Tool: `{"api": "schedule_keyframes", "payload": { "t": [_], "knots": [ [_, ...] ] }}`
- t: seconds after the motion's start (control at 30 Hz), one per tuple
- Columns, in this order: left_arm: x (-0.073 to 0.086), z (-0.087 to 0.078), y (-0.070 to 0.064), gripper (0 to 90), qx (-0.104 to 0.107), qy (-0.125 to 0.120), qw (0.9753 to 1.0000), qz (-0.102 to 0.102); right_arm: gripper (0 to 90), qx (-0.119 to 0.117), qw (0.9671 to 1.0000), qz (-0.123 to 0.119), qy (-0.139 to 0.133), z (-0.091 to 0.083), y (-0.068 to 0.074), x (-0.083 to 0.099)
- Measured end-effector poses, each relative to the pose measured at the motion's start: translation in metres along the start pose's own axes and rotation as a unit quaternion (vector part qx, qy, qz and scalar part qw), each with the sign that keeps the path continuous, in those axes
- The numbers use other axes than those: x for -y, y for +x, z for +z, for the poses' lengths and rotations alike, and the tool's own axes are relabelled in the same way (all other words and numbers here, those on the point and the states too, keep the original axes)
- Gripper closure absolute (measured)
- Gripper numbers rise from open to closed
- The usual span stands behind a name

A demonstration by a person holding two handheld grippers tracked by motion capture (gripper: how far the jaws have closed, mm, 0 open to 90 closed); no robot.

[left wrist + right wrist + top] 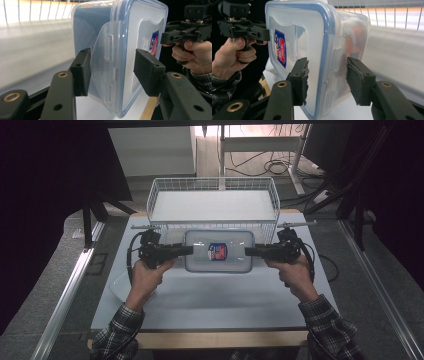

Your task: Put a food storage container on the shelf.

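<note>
forearms: plaid sleeves (327, 320) come in at the near table edge, one hand on each tool
left gripper (186, 250): at the left short end of the box; in the left gripper view the jaws stand wide, one either side of the end clip (106, 58), pads not clearly pressing, so nothing firmly gripped
right gripper (248, 251): mirror position at the right short end; in the right gripper view the jaws are spread, lid rim and clip between them, a gap visible on at least one side, not clamped
box (218, 251): clear plastic food box with blue-rimmed lid and a red-blue label, lying flat on the white table (200, 300) mid-way across, just in front of the basket
lid clips: end flaps look folded down; cannot tell if fully latched
loose lid (120, 287): a clear flat plastic piece lies at the table's left edge near the left hand
basket (212, 202): white wire basket behind the box, looks empty
risk 1: uneven closing, one side grips first and the box skids or twists on the smooth table
risk 2: pinching the clip flap alone, it could pop open or slip out when lifted
risk 3: lifting low, the box catches the basket's front rim
</note>
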State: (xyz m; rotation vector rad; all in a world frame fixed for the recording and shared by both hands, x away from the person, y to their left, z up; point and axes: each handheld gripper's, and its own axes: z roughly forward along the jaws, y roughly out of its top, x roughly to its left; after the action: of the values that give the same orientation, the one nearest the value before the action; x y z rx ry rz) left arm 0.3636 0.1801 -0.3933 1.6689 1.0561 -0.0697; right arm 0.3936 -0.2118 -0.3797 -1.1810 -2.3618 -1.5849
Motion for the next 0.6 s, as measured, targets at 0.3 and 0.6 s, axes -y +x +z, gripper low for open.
{"api": "schedule_keyframes", "payload": {
  "t": [0.3,0.6],
  "knots": [
    [-0.046,-0.014,-0.003,49.2,-0.004,-0.018,0.9998,0.01,53.1,-0.003,0.9998,-0.003,-0.02,-0.001,0.006,-0.045],
    [-0.094,-0.02,0.005,49.2,0.009,-0.033,0.9994,0.008,53.0,0.007,0.9992,-0.016,-0.035,-0.005,0.01,-0.097]
  ]
}}
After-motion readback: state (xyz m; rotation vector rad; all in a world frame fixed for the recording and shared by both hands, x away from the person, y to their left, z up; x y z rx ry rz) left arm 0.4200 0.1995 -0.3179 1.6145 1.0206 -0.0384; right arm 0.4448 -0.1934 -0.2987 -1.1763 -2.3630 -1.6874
